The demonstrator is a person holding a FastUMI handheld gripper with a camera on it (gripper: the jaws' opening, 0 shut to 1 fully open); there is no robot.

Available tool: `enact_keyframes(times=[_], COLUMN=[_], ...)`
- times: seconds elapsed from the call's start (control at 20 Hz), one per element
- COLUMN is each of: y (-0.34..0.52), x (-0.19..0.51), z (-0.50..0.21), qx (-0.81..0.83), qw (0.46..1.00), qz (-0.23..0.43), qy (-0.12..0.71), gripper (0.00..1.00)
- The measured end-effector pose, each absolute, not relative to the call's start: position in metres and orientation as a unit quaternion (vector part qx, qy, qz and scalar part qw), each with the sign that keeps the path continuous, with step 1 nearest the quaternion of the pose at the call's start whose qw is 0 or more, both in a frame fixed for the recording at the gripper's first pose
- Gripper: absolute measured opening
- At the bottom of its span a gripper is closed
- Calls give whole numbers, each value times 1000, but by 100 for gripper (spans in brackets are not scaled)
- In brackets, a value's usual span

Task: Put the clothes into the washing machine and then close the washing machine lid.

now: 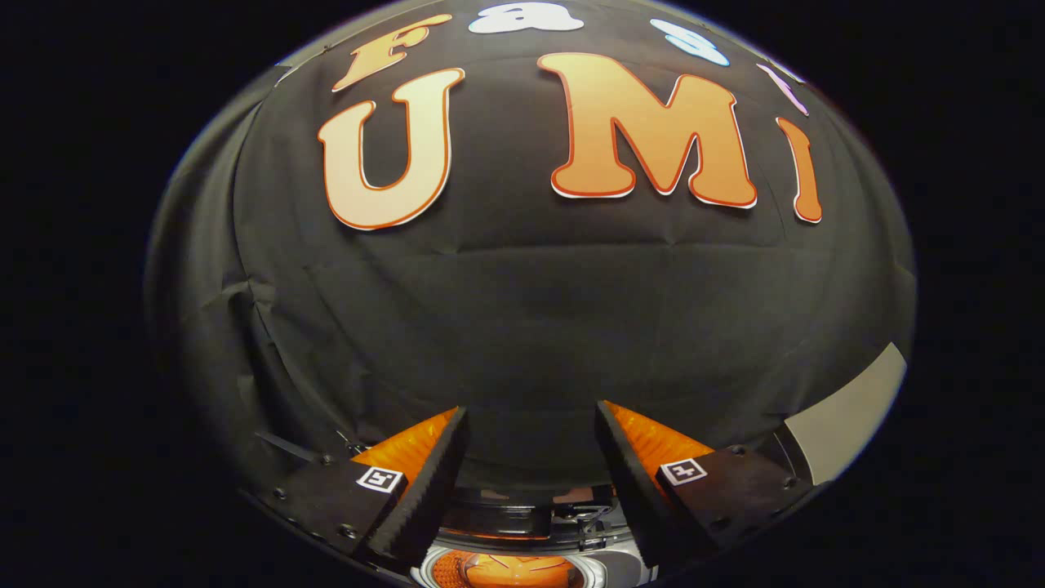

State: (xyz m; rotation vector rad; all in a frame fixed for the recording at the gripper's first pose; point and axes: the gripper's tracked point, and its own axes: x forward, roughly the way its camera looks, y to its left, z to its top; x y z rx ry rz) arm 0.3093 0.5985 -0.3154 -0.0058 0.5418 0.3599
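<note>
The tool (531, 425) is raised and points almost level at the black cloth wall (522, 310), its two fingers (433, 474) spread wide apart with nothing between them. Below and between the finger bases sits the washing machine (522, 563), seen from above: a pale rim around a round opening, with something orange inside the drum (506, 572) (most likely the clothes, though too little of it is visible to be sure). A dark part just behind the opening looks like the raised lid (498, 518) and its hinge, so the lid appears to be open, and closing it would be the step left.

The main risk, as I judge it, is the approach to the lid. The tool aims well over the machine, so it must tip down and come in behind the lid's edge; coming in too low could jam a finger into the hinge, and a push off-centre could let the lid slip past and slam. A pale panel (849, 408) stands beyond the right-hand finger and could be clipped on a wide swing.
</note>
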Motion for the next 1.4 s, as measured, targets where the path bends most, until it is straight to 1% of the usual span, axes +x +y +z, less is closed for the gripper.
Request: enact_keyframes(times=[0.25,0.4,0.55,0.6,0.85,1.15,1.4], y=[599,597,598,598,589,582,574], x=[316,326,328,326,304,283,258], z=[-333,-334,-327,-326,-318,-317,-314], qx=[4,-16,-2,3,4,1,-1], qw=[943,952,959,962,967,962,963], qz=[174,177,191,186,180,183,184], qy=[284,250,208,201,182,203,197], gripper=[98,96,96,96,96,96,96])
